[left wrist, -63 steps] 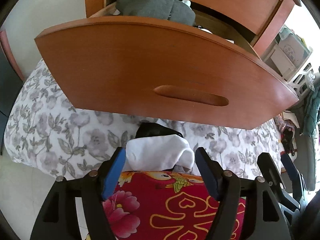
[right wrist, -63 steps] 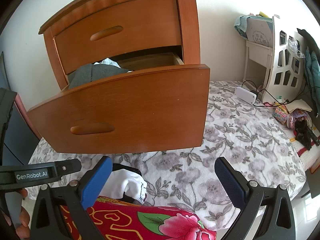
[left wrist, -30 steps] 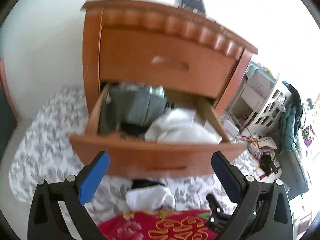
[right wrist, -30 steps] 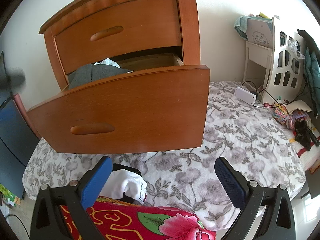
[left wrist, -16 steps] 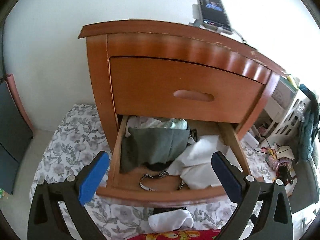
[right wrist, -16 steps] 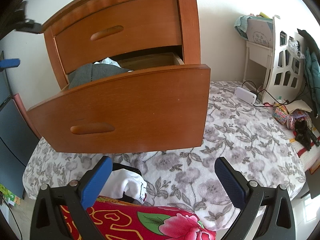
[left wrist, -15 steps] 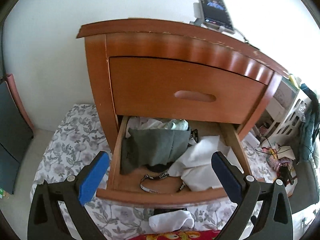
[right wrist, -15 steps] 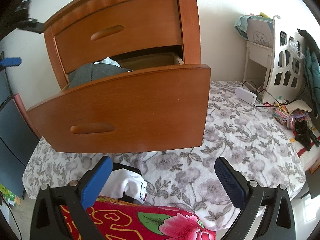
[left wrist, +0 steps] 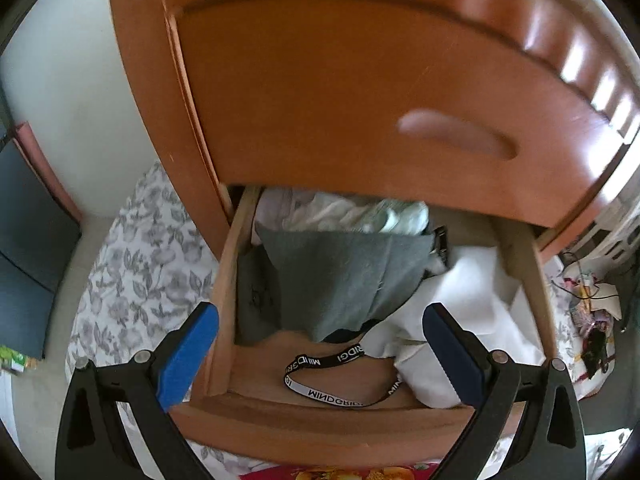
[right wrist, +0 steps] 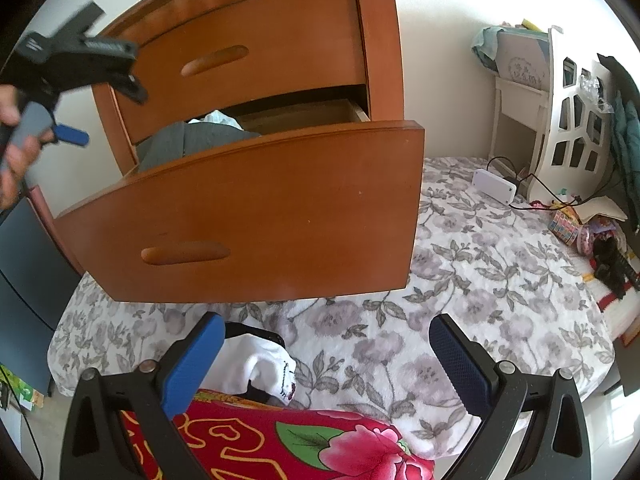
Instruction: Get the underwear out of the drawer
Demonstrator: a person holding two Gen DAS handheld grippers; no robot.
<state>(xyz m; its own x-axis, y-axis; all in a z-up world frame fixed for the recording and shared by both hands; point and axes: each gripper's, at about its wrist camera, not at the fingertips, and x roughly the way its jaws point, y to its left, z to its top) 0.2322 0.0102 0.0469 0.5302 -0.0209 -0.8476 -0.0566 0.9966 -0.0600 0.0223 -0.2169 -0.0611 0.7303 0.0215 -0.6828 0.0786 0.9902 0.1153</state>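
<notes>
The lower drawer (left wrist: 320,428) of the wooden dresser stands pulled out. Inside lie a grey garment (left wrist: 340,280), white cloth (left wrist: 468,312), pale clothes (left wrist: 352,212) at the back, and a black lettered waistband (left wrist: 340,376) on the drawer floor. My left gripper (left wrist: 320,344) hangs open above the drawer, and the waistband lies just below the gap between its fingers. In the right wrist view a hand (right wrist: 16,160) holds it at the upper left. My right gripper (right wrist: 324,364) is open and empty, low over the bed. A white and black garment (right wrist: 260,364) lies by its left finger.
The drawer front (right wrist: 248,212) overhangs the floral bedspread (right wrist: 480,280). A red flowered blanket (right wrist: 280,444) lies at the near edge. A white box with cables (right wrist: 494,186), a white shelf unit (right wrist: 576,120) and toys (right wrist: 600,248) are on the right. The upper drawer (left wrist: 400,100) is closed.
My left gripper opened wider and rose from the white garment on the bed to above the drawer, then moved in closer over its contents. The right gripper has not moved.
</notes>
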